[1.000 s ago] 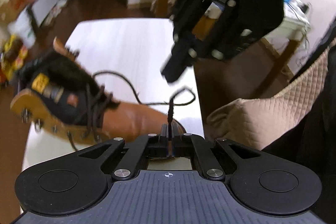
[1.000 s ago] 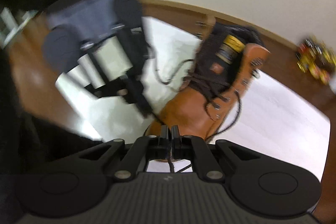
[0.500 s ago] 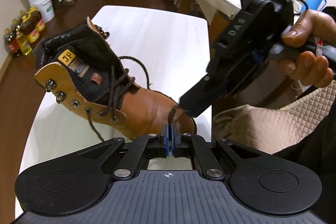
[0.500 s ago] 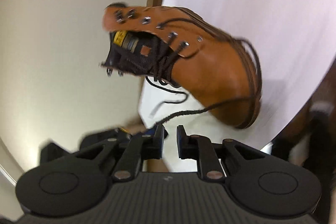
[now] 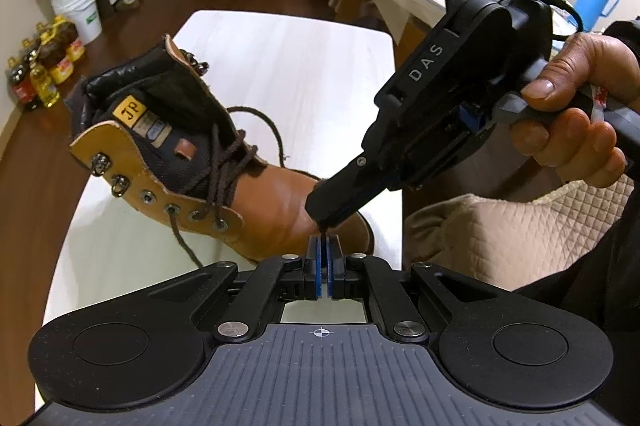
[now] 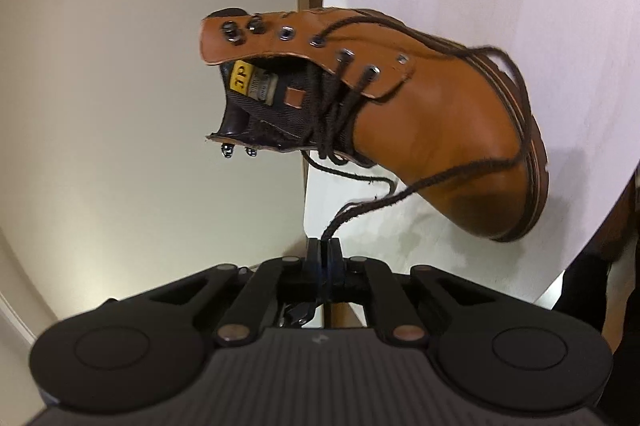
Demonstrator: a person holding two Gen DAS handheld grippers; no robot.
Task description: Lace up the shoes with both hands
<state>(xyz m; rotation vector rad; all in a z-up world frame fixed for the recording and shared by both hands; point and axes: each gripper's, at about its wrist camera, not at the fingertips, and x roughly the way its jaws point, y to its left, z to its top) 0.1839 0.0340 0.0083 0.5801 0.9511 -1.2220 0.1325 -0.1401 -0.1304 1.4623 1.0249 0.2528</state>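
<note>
Tan leather boot (image 5: pixel 276 210) lies on the white counter (image 5: pixel 304 66), toe toward both grippers, open collar and tongue pointing away and to the left in the left-wrist view. Lower eyelets are laced; upper eyelets and hooks on the near flap are bare.

Left gripper (image 5: pixel 323 246): fingers closed to a hairline gap, blue pads together, a dark lace end (image 5: pixel 323 229) nipped at the very tip. Right gripper (image 5: pixel 326 214), held by a hand (image 5: pixel 576 114), comes in from the right and above, its tip just above the left's, touching or nearly so. Its fingers are also shut, pinching the same short stretch of lace.

In the right-wrist view the brown lace (image 6: pixel 400 196) runs from the right gripper (image 6: pixel 324 246) out and up along the toe, then round the far side of the boot.

Key relation: the lace's free end sits between the two tips, its long axis running tip to tip. The next empty eyelet (image 5: pixel 148 196) lies left and away from both, nearer the left gripper's side. Judgement: this looks like a hand-over of the lace end; whichever keeps it must aim it along the eyelet's bore.
</note>
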